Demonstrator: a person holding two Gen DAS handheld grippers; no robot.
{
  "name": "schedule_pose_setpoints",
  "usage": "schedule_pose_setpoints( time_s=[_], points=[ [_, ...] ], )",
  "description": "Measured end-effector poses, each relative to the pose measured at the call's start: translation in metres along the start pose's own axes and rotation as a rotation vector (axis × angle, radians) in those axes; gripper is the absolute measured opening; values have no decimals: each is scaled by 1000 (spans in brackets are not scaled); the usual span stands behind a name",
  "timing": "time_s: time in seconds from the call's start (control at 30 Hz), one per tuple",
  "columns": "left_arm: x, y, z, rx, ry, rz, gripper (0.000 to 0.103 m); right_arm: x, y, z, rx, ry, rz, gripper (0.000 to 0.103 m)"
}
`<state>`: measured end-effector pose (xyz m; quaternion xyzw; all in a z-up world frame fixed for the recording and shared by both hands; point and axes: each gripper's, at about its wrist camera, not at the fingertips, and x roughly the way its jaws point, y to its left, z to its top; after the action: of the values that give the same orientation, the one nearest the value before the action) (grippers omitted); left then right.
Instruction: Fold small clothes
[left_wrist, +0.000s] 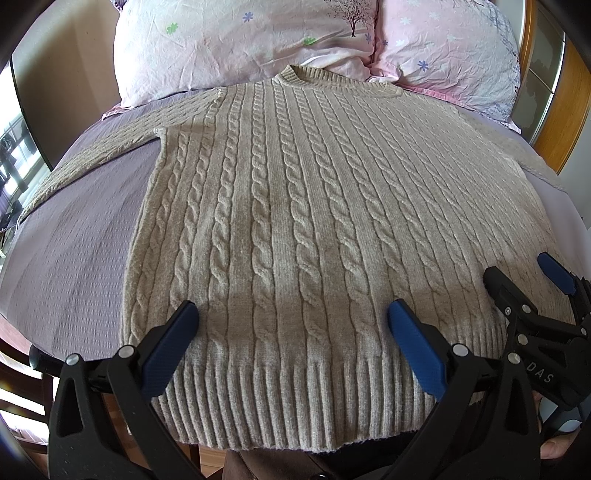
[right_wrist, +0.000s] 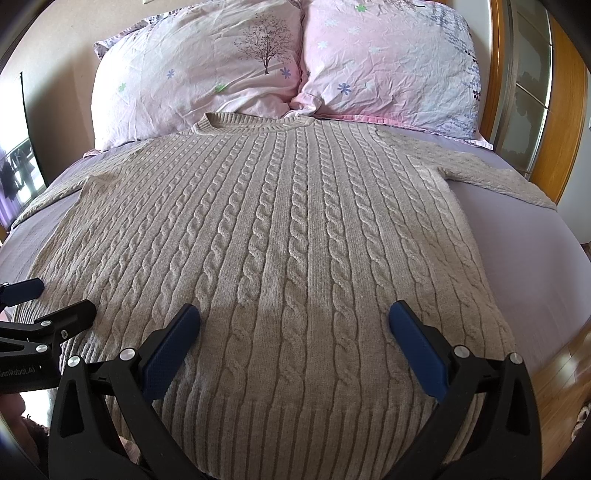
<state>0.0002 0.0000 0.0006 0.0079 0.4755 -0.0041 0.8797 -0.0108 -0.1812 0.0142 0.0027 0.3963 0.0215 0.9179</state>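
A beige cable-knit sweater (left_wrist: 295, 192) lies flat and face up on the bed, collar toward the pillows, both sleeves spread out sideways. It also fills the right wrist view (right_wrist: 288, 229). My left gripper (left_wrist: 293, 317) is open over the ribbed hem, left of the middle, holding nothing. My right gripper (right_wrist: 294, 317) is open over the lower right part of the sweater, also empty. The right gripper shows in the left wrist view (left_wrist: 524, 275) at the right edge; the left gripper shows in the right wrist view (right_wrist: 55, 297) at the left edge.
A lilac bedsheet (left_wrist: 81, 236) covers the bed. Two pink floral pillows (right_wrist: 207, 74) (right_wrist: 391, 62) lie at the head. A wooden headboard frame (right_wrist: 569, 122) runs along the right. Wooden floor (right_wrist: 565, 373) shows past the bed's right edge.
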Motion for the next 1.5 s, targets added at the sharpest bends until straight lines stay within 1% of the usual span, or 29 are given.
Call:
schedule_pose_setpoints(
  time_s=[0.5,0.6,0.63,0.7,0.73,0.77,0.8,0.83,0.87,0.93,0.97,1.0,1.03,1.07,1.1,1.13,1.17,1.2,1.23,1.27,1.3,1.33,1.37,1.4,1.43,1.5],
  points=[
    [0,0,0,1,-3,0,101,0,1,0,0,-1,-1,102],
    [0,0,0,6,-6,0,101,1,17,-2,-5,1,2,102],
    [0,0,0,10,-12,-1,101,4,17,1,-8,0,-2,102],
    [-5,-2,0,20,-37,-4,101,6,12,11,-32,0,43,102],
    [-6,-2,-3,31,-66,-11,101,5,6,14,-19,-1,61,102],
    [-6,-1,-3,32,-69,-13,101,7,-12,28,25,-18,95,102],
    [-7,-1,-4,40,-88,-18,101,4,-20,28,58,-33,108,102],
    [-8,-1,-4,46,-99,-22,101,3,-37,37,107,-50,129,102],
    [-7,0,-2,55,-107,-29,101,2,-70,51,188,-62,128,102],
    [-2,3,2,55,-107,-43,101,4,-127,69,330,-77,87,102],
    [0,7,7,47,-111,-60,101,7,-170,79,442,-85,63,102],
    [1,10,11,40,-120,-75,101,11,-198,85,516,-87,47,100],
    [2,13,14,31,-132,-89,101,14,-227,90,590,-87,29,94],
    [1,19,20,15,-158,-103,101,20,-262,95,674,-90,-2,82],
    [-1,24,23,-1,-189,-110,101,25,-287,99,730,-90,-37,78],
    [-2,29,27,-15,-221,-113,101,32,-321,104,797,-90,-85,75],
    [-4,36,34,-37,-272,-113,101,36,-338,106,830,-92,-108,68],
    [-6,41,38,-50,-309,-110,101,43,-358,109,869,-90,-139,64],
    [-8,49,45,-68,-362,-101,101,50,-376,111,908,-81,-167,62],
    [-10,53,49,-77,-389,-97,101,57,-395,111,955,-73,-176,57],
    [-10,61,56,-92,-423,-93,101,65,-412,111,1000,-63,-179,55],
    [-13,65,58,-102,-437,-96,101,71,-427,111,1041,-53,-182,54],
    [-13,74,64,-126,-449,-105,101,80,-442,110,1089,-42,-192,51],
    [-13,83,69,-152,-458,-115,101,84,-448,109,1115,-35,-201,46],
    [-10,96,77,-198,-458,-116,101,86,-457,107,1139,-54,-209,44],
    [-7,115,83,-271,-455,-109,101,94,-464,109,1152,-71,-219,33]
  ],
)
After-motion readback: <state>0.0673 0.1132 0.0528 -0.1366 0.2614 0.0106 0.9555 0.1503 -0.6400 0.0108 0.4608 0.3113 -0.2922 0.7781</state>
